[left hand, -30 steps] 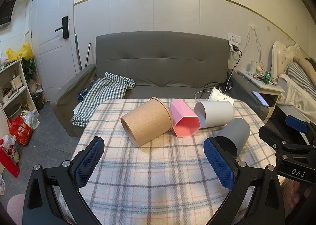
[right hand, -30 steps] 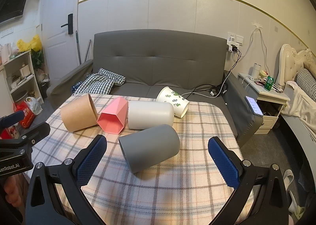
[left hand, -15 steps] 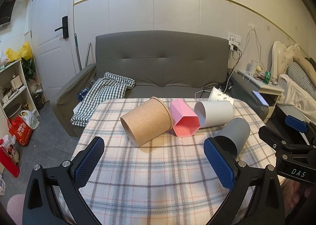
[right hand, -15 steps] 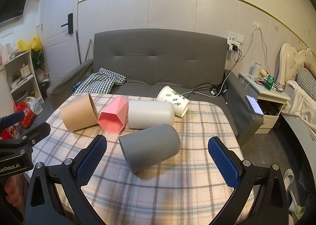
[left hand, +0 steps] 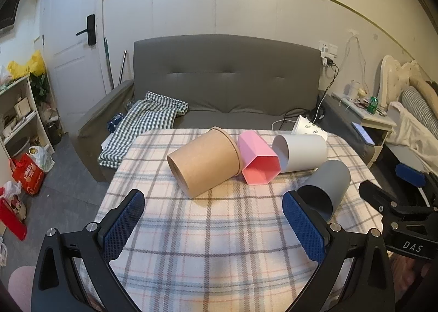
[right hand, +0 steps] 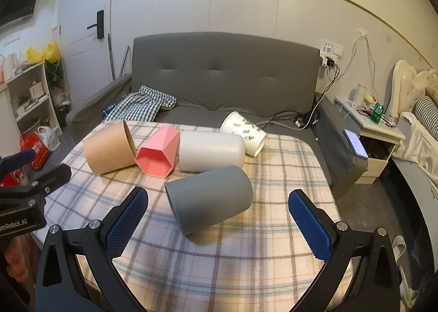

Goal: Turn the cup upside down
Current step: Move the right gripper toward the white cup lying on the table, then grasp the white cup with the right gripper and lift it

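Observation:
Several cups lie on their sides on the plaid table (left hand: 219,243): a brown paper cup (left hand: 204,165) (right hand: 109,147), a pink hexagonal cup (left hand: 257,161) (right hand: 158,152), a white cup (left hand: 303,152) (right hand: 210,152), a grey cup (left hand: 325,187) (right hand: 210,199) and a leaf-patterned cup (left hand: 308,127) (right hand: 243,131). My left gripper (left hand: 213,225) is open and empty, in front of the brown cup. My right gripper (right hand: 219,223) is open and empty, with the grey cup just beyond its fingers. It also shows in the left wrist view (left hand: 405,202).
A grey sofa (left hand: 224,87) with a checked cloth (left hand: 145,123) stands behind the table. A shelf (left hand: 19,115) and bags are on the left. A nightstand (right hand: 375,134) and a bed are on the right. The left gripper shows in the right wrist view (right hand: 30,188).

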`<control>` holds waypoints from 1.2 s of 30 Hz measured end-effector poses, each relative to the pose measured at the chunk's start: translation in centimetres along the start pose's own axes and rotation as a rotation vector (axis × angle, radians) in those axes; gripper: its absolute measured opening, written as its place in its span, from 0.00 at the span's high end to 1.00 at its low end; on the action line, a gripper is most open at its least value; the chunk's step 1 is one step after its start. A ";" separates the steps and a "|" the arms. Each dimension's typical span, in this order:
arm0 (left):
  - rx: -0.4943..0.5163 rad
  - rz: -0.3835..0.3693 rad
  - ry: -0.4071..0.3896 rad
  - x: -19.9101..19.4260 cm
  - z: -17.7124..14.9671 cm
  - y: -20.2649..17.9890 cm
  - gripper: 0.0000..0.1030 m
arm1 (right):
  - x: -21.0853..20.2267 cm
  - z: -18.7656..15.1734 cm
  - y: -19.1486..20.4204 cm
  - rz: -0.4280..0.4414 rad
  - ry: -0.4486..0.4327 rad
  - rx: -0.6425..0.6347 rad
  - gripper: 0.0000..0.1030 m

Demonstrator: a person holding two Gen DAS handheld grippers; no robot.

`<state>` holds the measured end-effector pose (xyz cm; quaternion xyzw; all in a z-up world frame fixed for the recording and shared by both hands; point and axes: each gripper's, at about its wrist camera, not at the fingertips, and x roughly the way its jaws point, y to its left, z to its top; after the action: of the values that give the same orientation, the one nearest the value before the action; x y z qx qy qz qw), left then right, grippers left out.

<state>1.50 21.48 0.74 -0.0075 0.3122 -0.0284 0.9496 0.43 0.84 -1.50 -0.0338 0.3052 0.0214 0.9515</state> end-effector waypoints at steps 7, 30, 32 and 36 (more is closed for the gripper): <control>-0.005 0.031 0.095 1.8 0.8 0.5 0.00 | 1.1 1.6 -0.7 0.039 0.057 -0.027 0.00; -0.132 -0.010 0.265 10.5 2.8 3.1 0.00 | 17.9 8.9 4.1 0.230 0.500 -0.930 0.19; -0.138 -0.017 0.277 10.9 2.7 3.1 0.00 | 18.5 8.3 4.7 0.240 0.523 -0.977 0.19; -0.135 -0.020 0.264 11.0 2.8 3.0 0.00 | 19.5 7.6 5.5 0.273 0.554 -1.031 0.19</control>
<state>12.12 23.84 -3.64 -0.0706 0.4356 -0.0172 0.8972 20.33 7.33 -6.94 -0.4555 0.4936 0.2791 0.6863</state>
